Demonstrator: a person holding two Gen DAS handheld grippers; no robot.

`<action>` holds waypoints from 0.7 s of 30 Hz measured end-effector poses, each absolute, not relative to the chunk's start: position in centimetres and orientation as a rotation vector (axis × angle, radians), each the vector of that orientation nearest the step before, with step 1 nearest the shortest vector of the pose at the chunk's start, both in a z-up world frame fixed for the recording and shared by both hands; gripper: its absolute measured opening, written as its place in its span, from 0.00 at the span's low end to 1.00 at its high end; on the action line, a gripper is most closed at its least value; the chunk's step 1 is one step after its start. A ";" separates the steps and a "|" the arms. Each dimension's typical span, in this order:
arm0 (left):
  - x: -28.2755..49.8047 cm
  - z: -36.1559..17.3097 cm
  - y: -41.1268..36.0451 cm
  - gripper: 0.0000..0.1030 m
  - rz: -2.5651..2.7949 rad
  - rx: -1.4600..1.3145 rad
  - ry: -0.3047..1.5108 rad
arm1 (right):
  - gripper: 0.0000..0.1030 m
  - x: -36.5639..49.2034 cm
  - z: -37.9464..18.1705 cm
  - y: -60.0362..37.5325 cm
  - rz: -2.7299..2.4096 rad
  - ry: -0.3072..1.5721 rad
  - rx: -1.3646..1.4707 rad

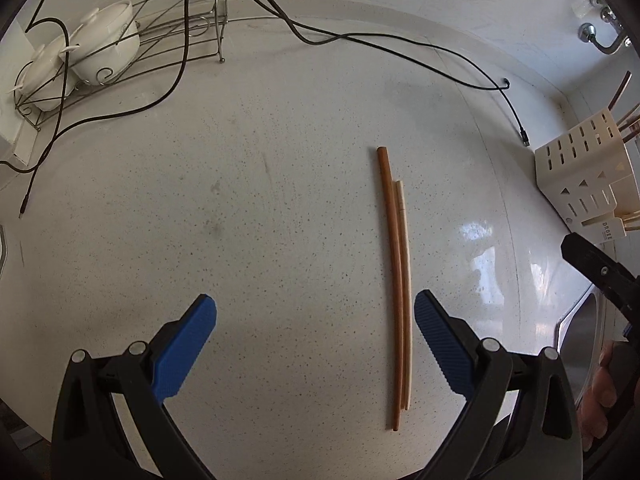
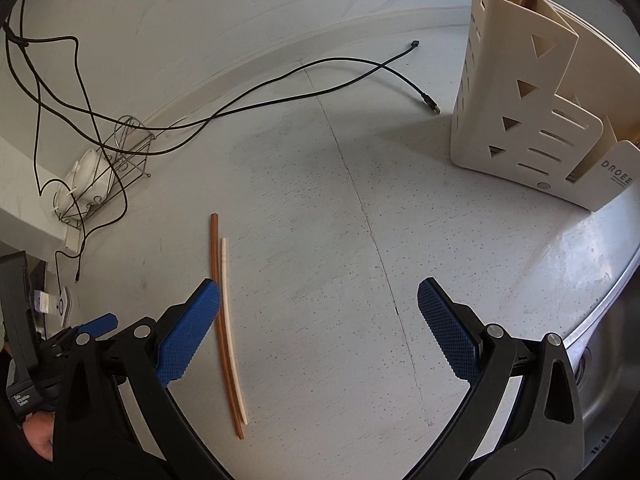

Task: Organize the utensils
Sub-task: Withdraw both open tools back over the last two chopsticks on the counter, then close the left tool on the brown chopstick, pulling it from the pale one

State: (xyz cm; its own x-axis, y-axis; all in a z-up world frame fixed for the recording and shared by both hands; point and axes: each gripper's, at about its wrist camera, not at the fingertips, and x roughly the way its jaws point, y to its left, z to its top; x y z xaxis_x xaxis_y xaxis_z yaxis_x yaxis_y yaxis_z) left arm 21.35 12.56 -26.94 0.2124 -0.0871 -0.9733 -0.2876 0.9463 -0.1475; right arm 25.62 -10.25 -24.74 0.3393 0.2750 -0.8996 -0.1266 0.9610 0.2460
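- On the speckled countertop (image 1: 280, 200), two chopsticks lie side by side and touching: a brown chopstick (image 1: 394, 280) and a shorter, pale cream chopstick (image 1: 406, 300) on its right.
- My left gripper (image 1: 316, 344) hovers above the counter with its blue pads spread wide and nothing between them.
- My right gripper (image 2: 320, 332) is likewise wide open and empty.
- The pair's long axis runs almost straight away from me, roughly in line with the way both sets of fingers point, not across them.
- Seen from the left wrist, the chopsticks lie inside the open span, just beside the right-hand pad (image 1: 440, 344) and well off the midline.
- Seen from the right wrist, the same brown chopstick (image 2: 224, 332) and cream chopstick (image 2: 232, 332) pass just beside the left-hand pad (image 2: 188, 332); whether the brown one slips under that pad's tip, I cannot tell.
- By my reading the sticks sit between my two grippers, close to both. The left looks slightly better placed, since they already fall within its span.
- The cream slotted utensil holder (image 2: 520, 120), with several sticks already standing in its tall back compartment, stands far right on the counter, nearer my right gripper.
- Whichever side takes them, I judge it needs a small sideways shift to centre the pair, with the pads closing across the sticks' width.
- A loose black cable (image 2: 280, 92) trails across the counter well behind the chopsticks, clear of them.
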 end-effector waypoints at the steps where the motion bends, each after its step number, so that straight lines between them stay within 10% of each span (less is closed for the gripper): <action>1: 21.6 -27.2 12.3 0.95 0.138 -0.320 1.371 | 0.92 25.7 -24.7 -10.4 0.263 1.196 0.140; 21: 24.9 -31.6 8.3 0.93 0.170 -0.171 1.521 | 0.92 25.6 -24.2 -13.1 0.241 1.196 0.189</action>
State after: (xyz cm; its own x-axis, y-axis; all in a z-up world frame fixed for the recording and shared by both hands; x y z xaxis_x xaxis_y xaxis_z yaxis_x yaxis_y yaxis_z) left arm 24.95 8.29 -31.63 0.0427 0.0041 -0.9991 -0.2169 0.9762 -0.0052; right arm 25.57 -13.12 -24.20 0.3460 0.2834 -0.8944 -0.0846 0.9588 0.2711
